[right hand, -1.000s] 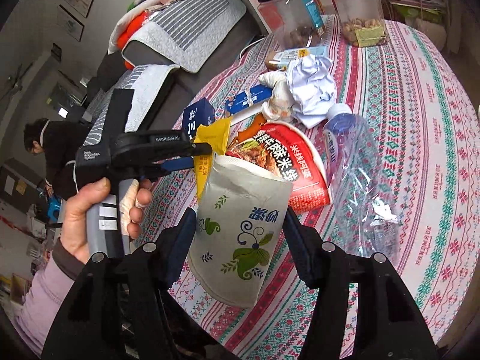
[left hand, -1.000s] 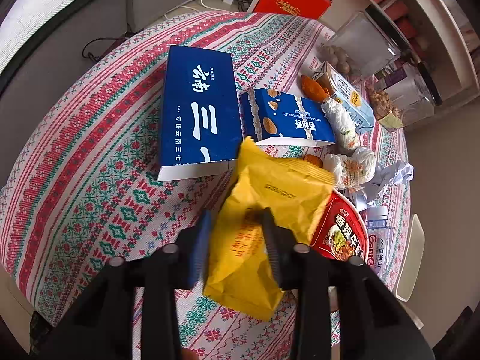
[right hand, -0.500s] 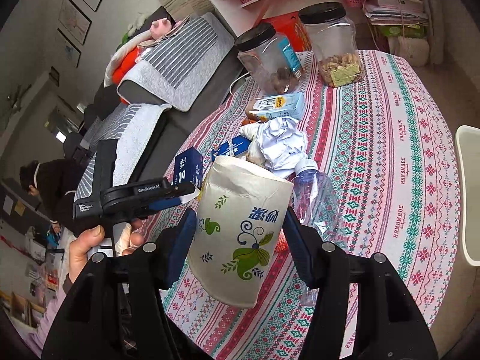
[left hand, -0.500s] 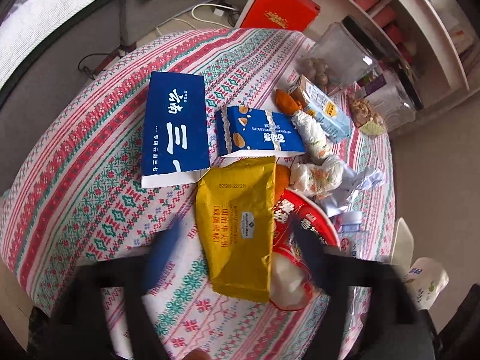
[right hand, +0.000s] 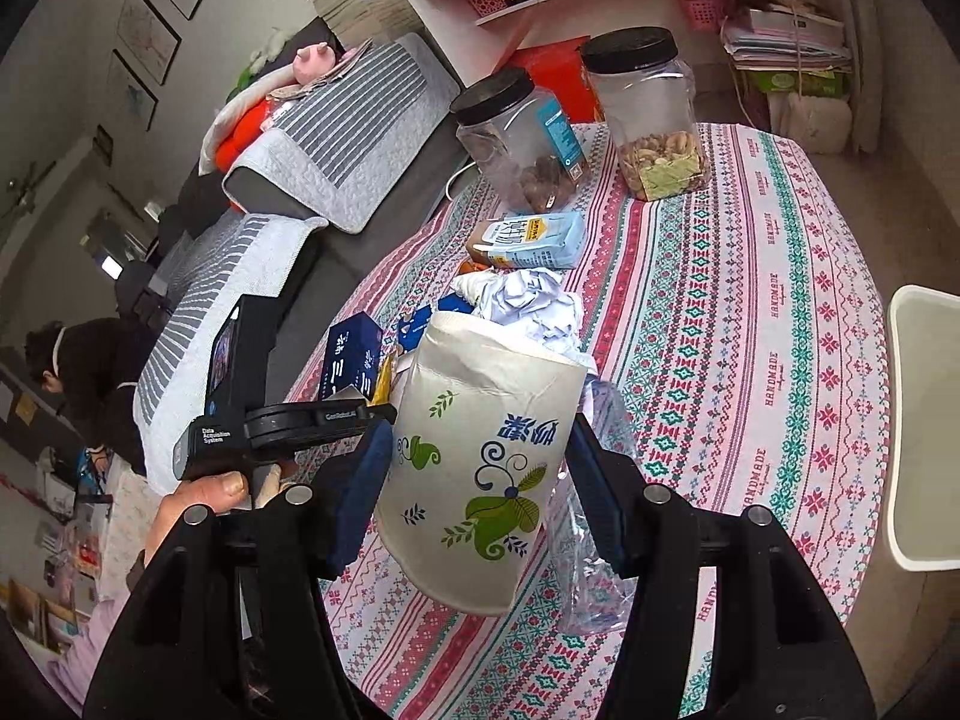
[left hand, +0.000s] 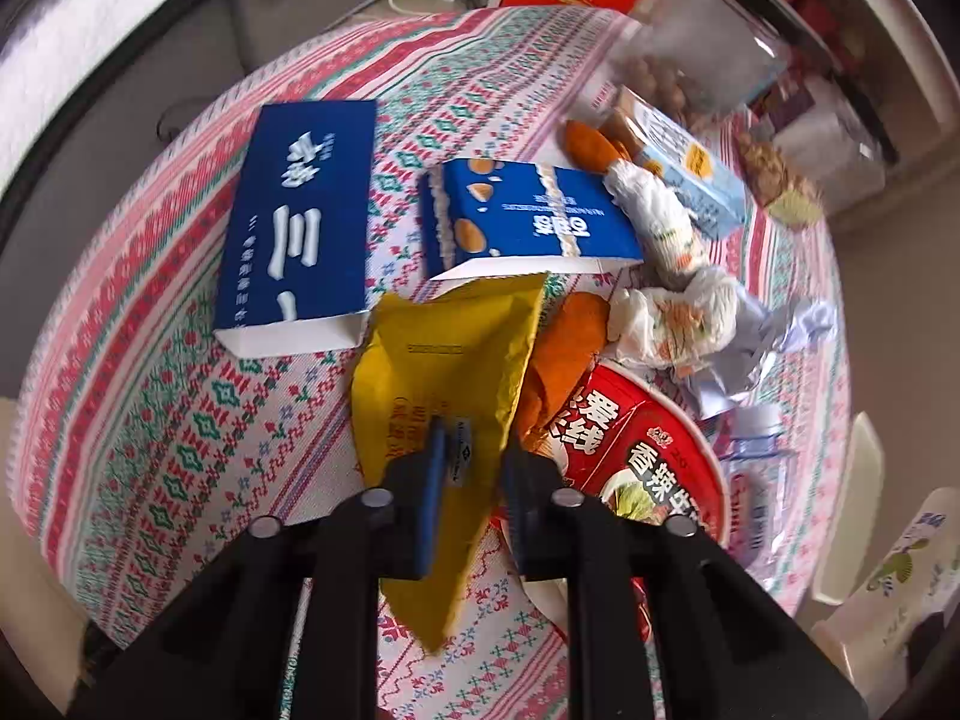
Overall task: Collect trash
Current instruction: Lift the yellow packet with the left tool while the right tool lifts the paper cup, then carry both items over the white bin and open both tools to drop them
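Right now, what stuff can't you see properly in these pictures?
- Plastic bottle, right wrist view: mostly behind the paper cup.
- Noodle bowl, left wrist view: lower part behind the left gripper.
- Nut jars, left wrist view: blurred.
- White bin, right wrist view: cut off by the edge.

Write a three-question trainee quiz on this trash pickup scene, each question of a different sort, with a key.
1. True or false: the right gripper holds a paper cup.
2. What lies between the closing fingers of the left gripper? A) yellow snack bag B) blue box C) noodle bowl
3. Fill in: both clear jars have ____ lids.

Key: 1 true; 2 A; 3 black.
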Motion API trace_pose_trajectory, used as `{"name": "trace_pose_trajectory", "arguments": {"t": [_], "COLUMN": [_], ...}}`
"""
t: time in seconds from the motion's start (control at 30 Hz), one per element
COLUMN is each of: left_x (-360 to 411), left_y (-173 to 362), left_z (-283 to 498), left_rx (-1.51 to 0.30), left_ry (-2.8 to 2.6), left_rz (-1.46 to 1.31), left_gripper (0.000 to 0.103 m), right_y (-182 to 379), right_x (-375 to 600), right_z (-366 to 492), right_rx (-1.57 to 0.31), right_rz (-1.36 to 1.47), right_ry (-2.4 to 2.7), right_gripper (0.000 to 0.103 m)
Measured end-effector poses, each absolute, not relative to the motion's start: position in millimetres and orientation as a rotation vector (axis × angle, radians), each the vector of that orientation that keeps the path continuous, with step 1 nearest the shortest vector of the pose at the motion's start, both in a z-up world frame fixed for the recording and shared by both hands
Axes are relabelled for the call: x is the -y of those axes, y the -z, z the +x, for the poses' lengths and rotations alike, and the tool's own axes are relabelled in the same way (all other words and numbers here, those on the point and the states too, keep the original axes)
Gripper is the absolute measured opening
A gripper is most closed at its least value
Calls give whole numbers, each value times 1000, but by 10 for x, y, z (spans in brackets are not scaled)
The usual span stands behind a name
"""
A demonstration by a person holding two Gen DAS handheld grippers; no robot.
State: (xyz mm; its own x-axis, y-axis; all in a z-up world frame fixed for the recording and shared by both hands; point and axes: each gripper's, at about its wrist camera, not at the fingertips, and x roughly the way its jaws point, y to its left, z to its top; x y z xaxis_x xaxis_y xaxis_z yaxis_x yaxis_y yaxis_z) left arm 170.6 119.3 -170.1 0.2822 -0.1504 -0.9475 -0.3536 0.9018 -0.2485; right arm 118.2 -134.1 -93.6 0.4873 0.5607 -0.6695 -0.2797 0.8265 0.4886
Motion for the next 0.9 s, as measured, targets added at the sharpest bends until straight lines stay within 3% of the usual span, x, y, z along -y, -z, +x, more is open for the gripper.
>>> {"name": "trace_pose_trajectory", "arguments": {"t": [0.2,0.37,0.9], "left_x": [-1425,-1458,-669], "left_y": [1593,1432,982], "left_z": [1595,1584,1709], "left_rx": [-1240,-1178,-1035], "left_ry": [-101,-72,108], "left_rz": [-554,-597,-574], "left_gripper": [4,4,4], "right_y": [856,818,675], "right_x": [1387,1447,2338], "right_z": [1262,1289,1191], "right_rx": [-907,-887,-786], "right_rz": [334,344,419], "right_ry": [-519,-500,-309], "right_gripper": [56,56,56]}}
